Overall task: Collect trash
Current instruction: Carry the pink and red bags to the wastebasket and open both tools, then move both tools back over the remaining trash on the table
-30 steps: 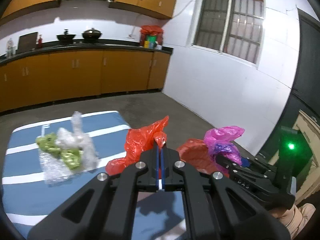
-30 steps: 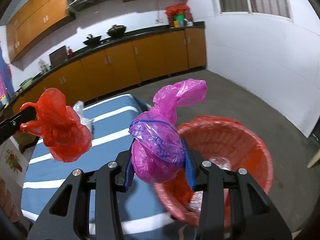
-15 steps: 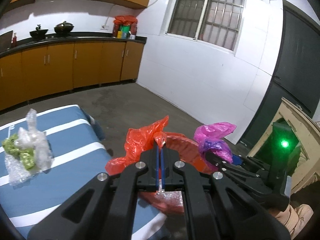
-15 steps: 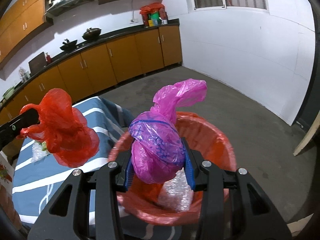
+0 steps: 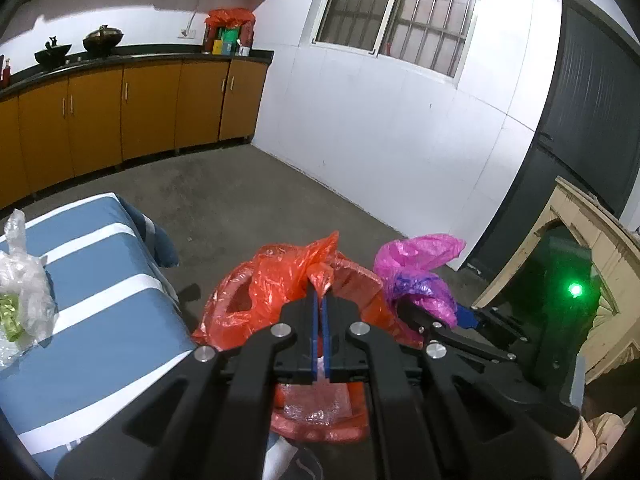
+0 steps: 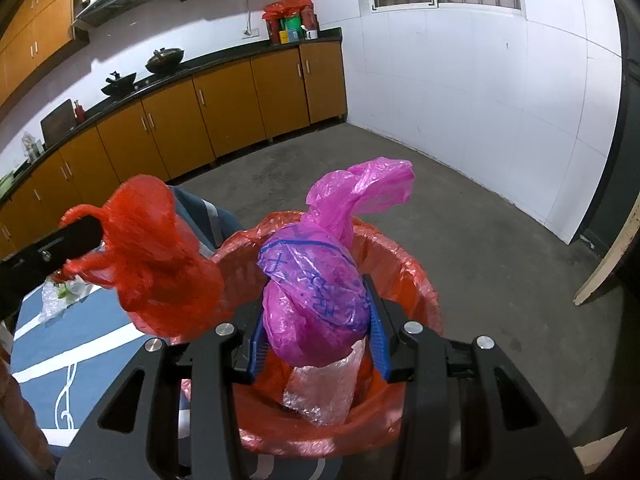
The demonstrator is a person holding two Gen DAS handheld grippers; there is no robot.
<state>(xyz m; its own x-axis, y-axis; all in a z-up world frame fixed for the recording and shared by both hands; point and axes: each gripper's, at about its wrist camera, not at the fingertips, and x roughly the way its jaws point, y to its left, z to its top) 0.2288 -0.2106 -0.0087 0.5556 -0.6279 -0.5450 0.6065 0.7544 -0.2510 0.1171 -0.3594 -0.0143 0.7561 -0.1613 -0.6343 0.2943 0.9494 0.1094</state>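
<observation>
Claws (image 6: 316, 336) carry bags above bin (image 6: 416, 276), beside striped table (image 6: 92, 344).

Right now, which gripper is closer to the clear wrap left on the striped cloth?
Left. The left gripper, holding the red bag, is nearer the clear wrap; the right gripper is over the bin.

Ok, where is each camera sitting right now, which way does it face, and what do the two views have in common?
Left wrist: rides the left gripper, facing forward and down over the red-lined bin; its shut jaws pinch the red bag; the right gripper shows at right.
Right wrist: rides the right gripper, facing down into the bin; jaws clamp the pink bag.
Shared: both bags, bin, blue striped table, cabinets.
</observation>
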